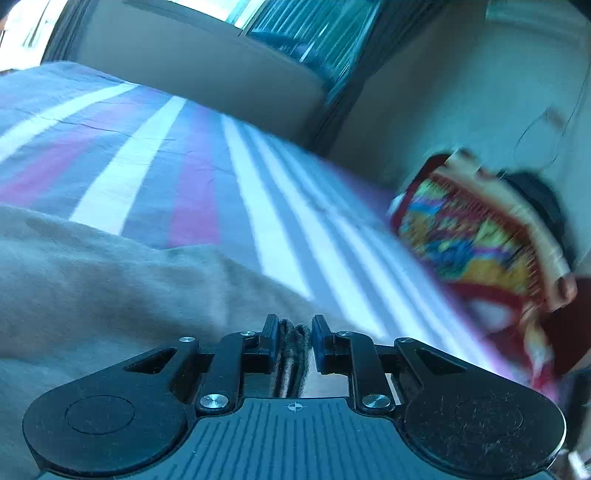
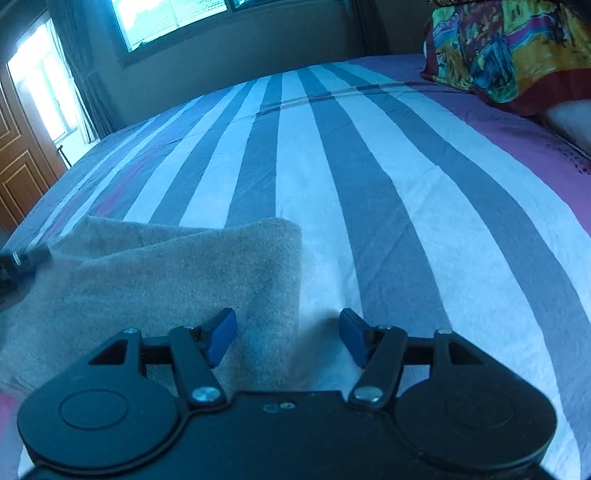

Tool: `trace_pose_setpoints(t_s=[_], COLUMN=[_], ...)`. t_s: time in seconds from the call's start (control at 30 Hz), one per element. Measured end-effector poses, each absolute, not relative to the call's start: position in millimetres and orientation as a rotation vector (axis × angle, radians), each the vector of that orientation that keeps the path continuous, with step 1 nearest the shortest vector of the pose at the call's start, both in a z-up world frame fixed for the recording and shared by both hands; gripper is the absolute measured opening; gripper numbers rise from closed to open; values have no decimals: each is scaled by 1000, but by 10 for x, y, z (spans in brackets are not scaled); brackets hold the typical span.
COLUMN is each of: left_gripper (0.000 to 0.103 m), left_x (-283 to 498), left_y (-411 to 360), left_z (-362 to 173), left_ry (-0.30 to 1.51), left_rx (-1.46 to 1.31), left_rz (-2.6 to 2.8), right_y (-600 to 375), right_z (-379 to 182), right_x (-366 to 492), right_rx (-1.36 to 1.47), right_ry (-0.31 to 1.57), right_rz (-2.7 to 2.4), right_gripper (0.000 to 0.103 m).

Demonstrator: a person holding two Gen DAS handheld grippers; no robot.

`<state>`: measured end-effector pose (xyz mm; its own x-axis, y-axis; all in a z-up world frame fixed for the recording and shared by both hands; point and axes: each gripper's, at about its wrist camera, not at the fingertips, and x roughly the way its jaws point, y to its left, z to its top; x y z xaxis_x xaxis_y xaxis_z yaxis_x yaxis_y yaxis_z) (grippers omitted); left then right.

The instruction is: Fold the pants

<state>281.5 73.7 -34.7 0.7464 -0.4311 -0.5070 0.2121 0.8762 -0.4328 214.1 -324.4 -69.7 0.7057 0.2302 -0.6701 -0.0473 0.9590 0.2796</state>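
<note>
The grey-beige pants [image 1: 110, 288] lie on a striped bed sheet [image 1: 155, 155]. My left gripper [image 1: 294, 332] is shut on a bunched edge of the pants, which shows as dark folds between its blue pads. In the right wrist view the pants [image 2: 155, 280] lie folded at the lower left, their right edge running between my fingers. My right gripper [image 2: 288, 338] is open, its left pad over the cloth and its right pad over the sheet [image 2: 369, 177]. The left gripper's tip [image 2: 18, 264] shows at the far left edge.
A colourful patterned pillow [image 2: 509, 48] lies at the head of the bed, far right; it is blurred in the left wrist view [image 1: 476, 236]. A window [image 2: 170, 18] and a wooden door [image 2: 18, 155] stand beyond the bed.
</note>
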Motion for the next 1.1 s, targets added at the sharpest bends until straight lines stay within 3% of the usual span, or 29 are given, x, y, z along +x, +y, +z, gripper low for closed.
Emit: trace_pose_setpoints(t_s=[0.2,0.43,1.0,1.03,1.07,1.1], left_gripper=[19,19,21,27,43,45], left_x=[2868,2852,2549,2448,2341,2235], left_y=[835,663,619,615,609,594], left_z=[-590,-457,-406,-395,-397,-428], left_ry=[733,745,802,788,776,779], left_rx=[-374,-254,-232,-247,-256,-238], left_rz=[-291,-287,-266,-289,-324,-329], right_y=[-3151,-3181,-3115,-3105,-3099,-3100], right_z=[-733,-550,-660,-659,-661,-668], right_x=[2112,2150,2091,2019,1944,1866], right_rx=[218,237,176,172,168,165], right_ry=[759,694,779,779,777,775], right_rz=[167,139,117,120,126,132], right_gripper=[71,69,70,71,71,71])
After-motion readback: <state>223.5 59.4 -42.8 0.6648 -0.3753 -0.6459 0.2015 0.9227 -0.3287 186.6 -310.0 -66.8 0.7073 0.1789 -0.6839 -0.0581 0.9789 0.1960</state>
